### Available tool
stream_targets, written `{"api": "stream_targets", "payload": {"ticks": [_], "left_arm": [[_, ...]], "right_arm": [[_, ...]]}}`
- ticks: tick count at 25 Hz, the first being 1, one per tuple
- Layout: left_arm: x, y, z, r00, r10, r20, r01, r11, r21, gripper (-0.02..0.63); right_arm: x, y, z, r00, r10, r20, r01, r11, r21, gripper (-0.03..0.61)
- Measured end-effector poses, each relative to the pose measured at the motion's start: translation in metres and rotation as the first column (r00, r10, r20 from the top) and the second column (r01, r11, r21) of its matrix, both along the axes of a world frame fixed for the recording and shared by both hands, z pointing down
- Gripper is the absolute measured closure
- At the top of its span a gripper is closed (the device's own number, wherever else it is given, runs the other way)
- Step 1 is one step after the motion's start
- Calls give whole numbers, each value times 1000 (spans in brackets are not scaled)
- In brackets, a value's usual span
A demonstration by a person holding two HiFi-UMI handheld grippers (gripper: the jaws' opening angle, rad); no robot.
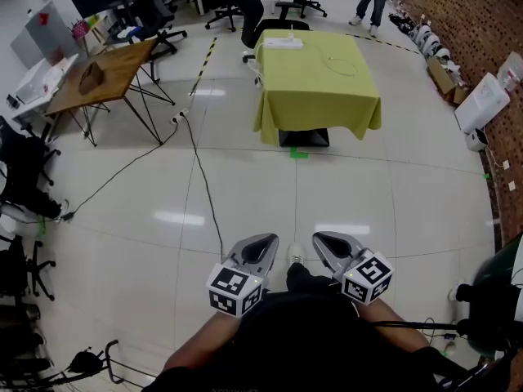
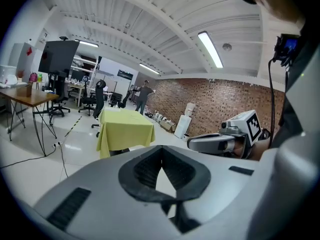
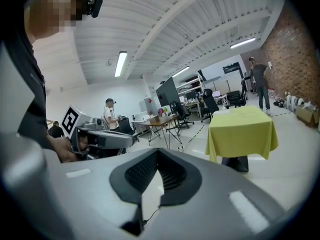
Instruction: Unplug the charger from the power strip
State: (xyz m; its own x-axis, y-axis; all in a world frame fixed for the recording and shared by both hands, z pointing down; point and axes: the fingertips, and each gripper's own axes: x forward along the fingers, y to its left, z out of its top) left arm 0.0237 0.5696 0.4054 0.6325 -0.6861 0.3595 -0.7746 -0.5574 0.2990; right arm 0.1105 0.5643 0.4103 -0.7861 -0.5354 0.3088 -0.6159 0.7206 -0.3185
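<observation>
1. The power strip (image 1: 282,43) lies at the far left corner of the table (image 1: 320,104), well apart from both grippers. The charger on it is too small to make out from here. A hurried approach risks taking the wrong plug, so it needs a closer look first.
2. The strip looks light and lies loose on the cloth. Pulling the charger with one gripper alone would likely lift or drag the strip, so the other gripper should pin it down.
3. A thin white cable (image 1: 341,62) loops across the cloth just right of the strip. It could snag on a jaw or be swept off the edge.
4. The green cloth hangs free all round the table. A gripper pressing or dragging on it might slide the cloth, and the strip with it.
5. A black floor cable (image 1: 203,188) runs over the tiles between the person and the table, left of the straight path. A foot could catch on it.
6. The left gripper (image 1: 263,242) and right gripper (image 1: 320,240) sit side by side close to the body. The jaws of each are pressed together with nothing between them. They must spread before reaching the plug, or they will only knock it.
</observation>
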Motion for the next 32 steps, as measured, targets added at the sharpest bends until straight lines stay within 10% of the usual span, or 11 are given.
{"api": "stream_targets", "payload": {"ticks": [18, 32], "left_arm": [[26, -200, -12, 995, -61, 75, 60, 998, 12, 607], [-43, -340, -6, 997, 36, 73, -38, 999, 34, 607]], "right_arm": [[24, -203, 4, 993, -62, 96, 63, 998, -8, 576], [-44, -336, 4, 999, 19, 33, -19, 1000, -6, 577]]}}
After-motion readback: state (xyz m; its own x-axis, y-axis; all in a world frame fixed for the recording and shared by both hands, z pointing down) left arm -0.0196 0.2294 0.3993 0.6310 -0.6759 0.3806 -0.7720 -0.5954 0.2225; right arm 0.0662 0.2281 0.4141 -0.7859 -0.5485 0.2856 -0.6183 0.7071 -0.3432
